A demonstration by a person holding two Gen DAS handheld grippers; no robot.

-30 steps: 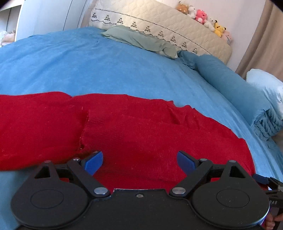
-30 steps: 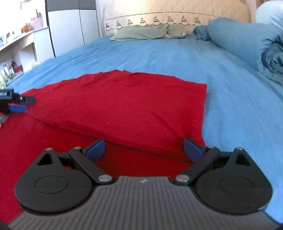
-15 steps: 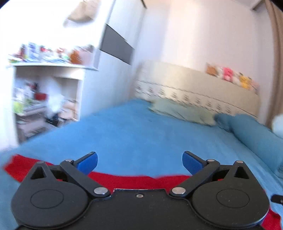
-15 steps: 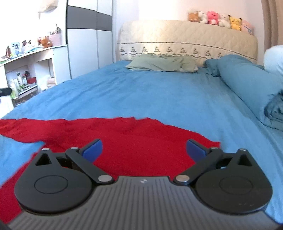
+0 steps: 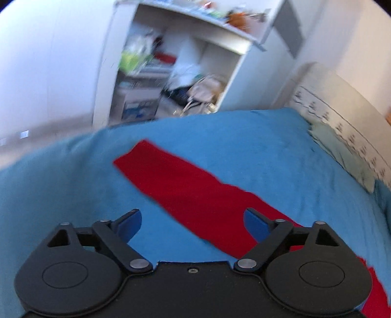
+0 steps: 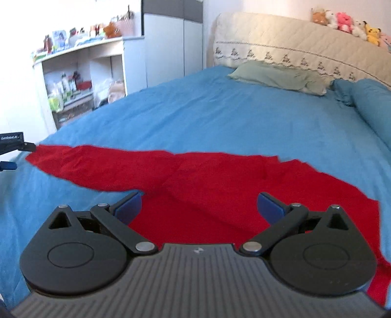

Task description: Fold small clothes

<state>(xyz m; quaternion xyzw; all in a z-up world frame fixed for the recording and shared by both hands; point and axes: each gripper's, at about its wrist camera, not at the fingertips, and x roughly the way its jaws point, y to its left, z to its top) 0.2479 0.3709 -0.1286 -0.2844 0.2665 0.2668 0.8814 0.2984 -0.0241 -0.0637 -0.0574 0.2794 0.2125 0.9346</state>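
A red knitted garment lies on the blue bed cover. One long sleeve stretches out flat to the left. My left gripper is open and empty, above the sleeve near its middle. My right gripper is open and empty, above the garment's body. The left gripper's fingertips show at the left edge of the right wrist view, at the sleeve's end.
A white shelf unit full of small items stands left of the bed. A green pillow, a padded headboard with plush toys and a rolled blue duvet lie at the far end.
The left gripper has swung left from the garment's body to the outstretched sleeve. The right gripper has pulled back and turned left. The sleeve now lies stretched out; both grippers stay open.
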